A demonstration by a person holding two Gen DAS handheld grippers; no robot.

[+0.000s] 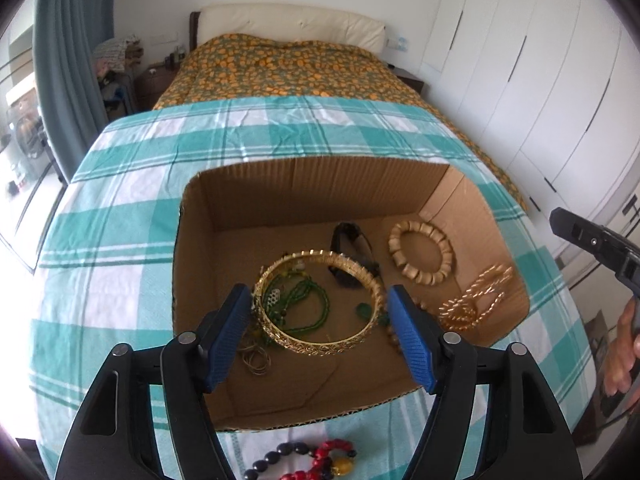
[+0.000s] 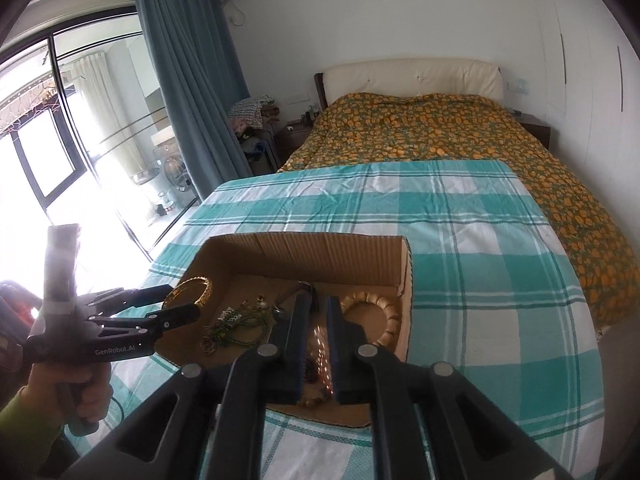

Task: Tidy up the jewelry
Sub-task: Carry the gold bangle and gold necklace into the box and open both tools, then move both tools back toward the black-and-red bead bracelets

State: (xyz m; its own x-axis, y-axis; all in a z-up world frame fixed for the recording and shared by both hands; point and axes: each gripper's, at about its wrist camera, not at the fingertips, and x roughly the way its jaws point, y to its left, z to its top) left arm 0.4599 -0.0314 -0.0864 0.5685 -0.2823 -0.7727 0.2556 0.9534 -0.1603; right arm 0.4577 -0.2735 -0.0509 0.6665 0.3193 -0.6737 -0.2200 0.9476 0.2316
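Observation:
An open cardboard box (image 1: 320,184) stands on the checked cloth. My left gripper (image 1: 320,300) holds a wide gold bangle (image 1: 320,344) across its width, just above the box's inside; the bangle also shows in the right wrist view (image 2: 196,288). In the box lie green bead necklaces (image 1: 308,304), a beige chunky bracelet (image 1: 422,252), a gold chain bracelet (image 1: 476,296) and a dark bangle (image 1: 352,248). My right gripper (image 2: 318,308) hovers over the box's near right part, its jaws narrowly apart with nothing between them.
A red, black and yellow bead string (image 1: 316,460) lies on the teal checked cloth (image 1: 120,240) in front of the box. Behind is the orange-patterned bedspread (image 2: 440,128). White wardrobes (image 1: 540,80) stand at right, a window and curtain (image 2: 180,80) at left.

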